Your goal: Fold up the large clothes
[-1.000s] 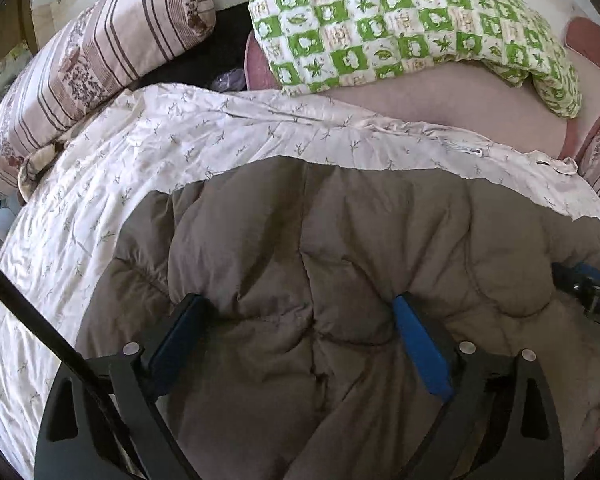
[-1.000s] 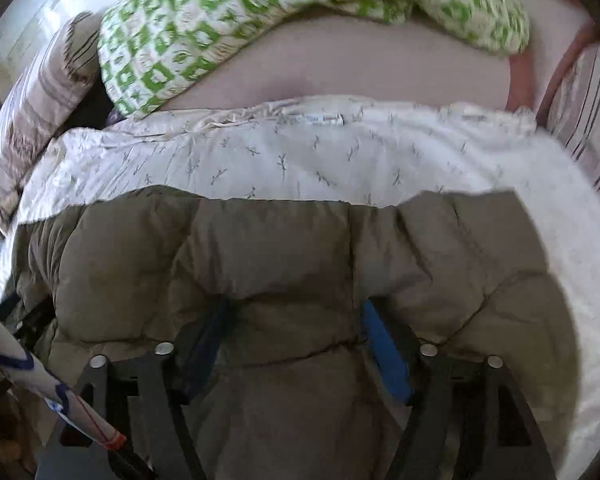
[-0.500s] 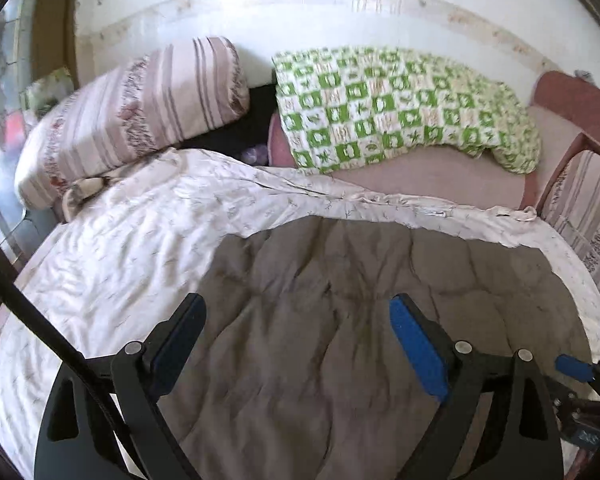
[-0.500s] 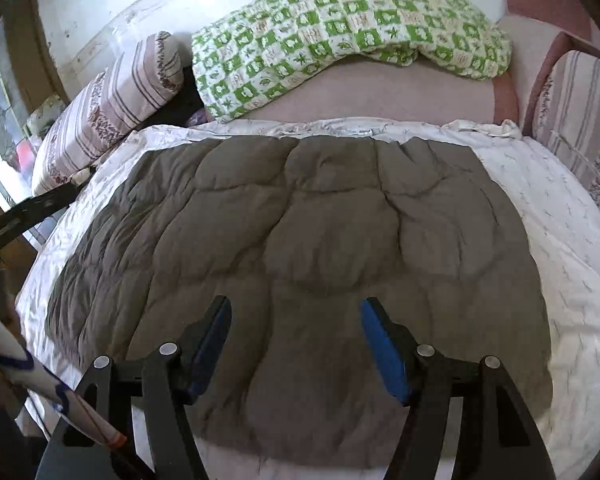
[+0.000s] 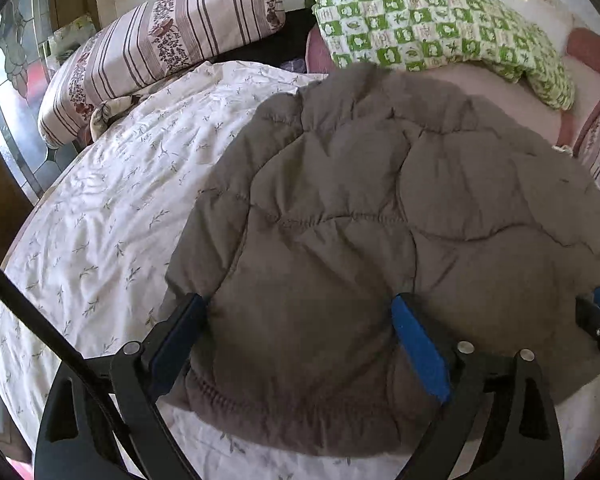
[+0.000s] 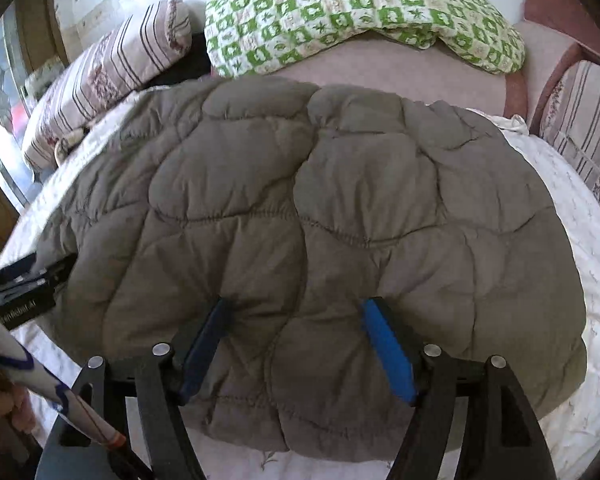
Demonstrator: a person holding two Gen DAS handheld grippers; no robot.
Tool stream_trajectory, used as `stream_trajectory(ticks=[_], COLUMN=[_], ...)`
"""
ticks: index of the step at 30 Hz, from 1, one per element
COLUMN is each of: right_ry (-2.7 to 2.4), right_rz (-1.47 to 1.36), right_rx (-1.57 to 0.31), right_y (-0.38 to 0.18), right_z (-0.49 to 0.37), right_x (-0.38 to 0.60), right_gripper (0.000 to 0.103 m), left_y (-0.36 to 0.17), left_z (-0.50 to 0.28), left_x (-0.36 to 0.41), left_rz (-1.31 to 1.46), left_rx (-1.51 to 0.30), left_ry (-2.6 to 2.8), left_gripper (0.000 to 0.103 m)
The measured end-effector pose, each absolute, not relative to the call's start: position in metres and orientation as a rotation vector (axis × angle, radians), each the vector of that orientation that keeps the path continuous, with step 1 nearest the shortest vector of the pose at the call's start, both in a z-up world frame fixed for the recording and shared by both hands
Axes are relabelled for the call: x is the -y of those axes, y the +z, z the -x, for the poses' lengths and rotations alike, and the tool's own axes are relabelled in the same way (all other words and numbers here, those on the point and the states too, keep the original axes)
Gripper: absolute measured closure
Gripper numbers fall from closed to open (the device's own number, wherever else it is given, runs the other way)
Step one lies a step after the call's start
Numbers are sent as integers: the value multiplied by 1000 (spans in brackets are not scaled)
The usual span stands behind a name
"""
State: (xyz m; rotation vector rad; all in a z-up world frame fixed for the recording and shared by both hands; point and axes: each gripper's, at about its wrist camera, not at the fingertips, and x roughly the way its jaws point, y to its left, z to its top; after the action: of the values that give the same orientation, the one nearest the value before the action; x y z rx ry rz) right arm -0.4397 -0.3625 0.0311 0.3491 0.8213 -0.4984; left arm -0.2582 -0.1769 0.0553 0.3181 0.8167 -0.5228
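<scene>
Left hand-held gripper [image 5: 296,344] and right hand-held gripper [image 6: 296,344], each with jaws set wide, the right's having just opened further, a bulge of the brown quilted jacket [image 6: 320,220] between the pads; whether they pinch it cannot be told. The jacket lies spread on the bed's floral sheet [image 5: 112,208], before a striped pillow [image 5: 160,40] and green checked pillow [image 6: 340,12].

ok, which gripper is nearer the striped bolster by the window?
Left. Left gripper over the quilted jacket's half nearest the striped bolster; right gripper over the other half.
</scene>
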Motion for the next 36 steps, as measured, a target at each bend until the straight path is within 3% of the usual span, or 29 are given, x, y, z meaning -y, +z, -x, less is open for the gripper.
stream_trajectory(ticks=[9,14,18,23,36], right_ry=[-554,-635,-635,-654,-667], right_rz=[-395,-436,-431,-365,-327], right_rx=[-715,-739,-779,-821,-821], right_y=[59,43,29,13,11], right_z=[482,506,499,482,478], right_x=[355,364,369,365,363], right_gripper=[26,26,25,17,16], left_y=[80,69,52,39,36], left_z=[312,340,331,330,332], left_x=[169,188,194,200,201], left_rz=[-277,-352,-348,-388,-411], left_rx=[-677,-651,-685,-657,-619], left_ry=[-596,-633,-652,-642,-642], left_gripper=[8,8,6,1,1])
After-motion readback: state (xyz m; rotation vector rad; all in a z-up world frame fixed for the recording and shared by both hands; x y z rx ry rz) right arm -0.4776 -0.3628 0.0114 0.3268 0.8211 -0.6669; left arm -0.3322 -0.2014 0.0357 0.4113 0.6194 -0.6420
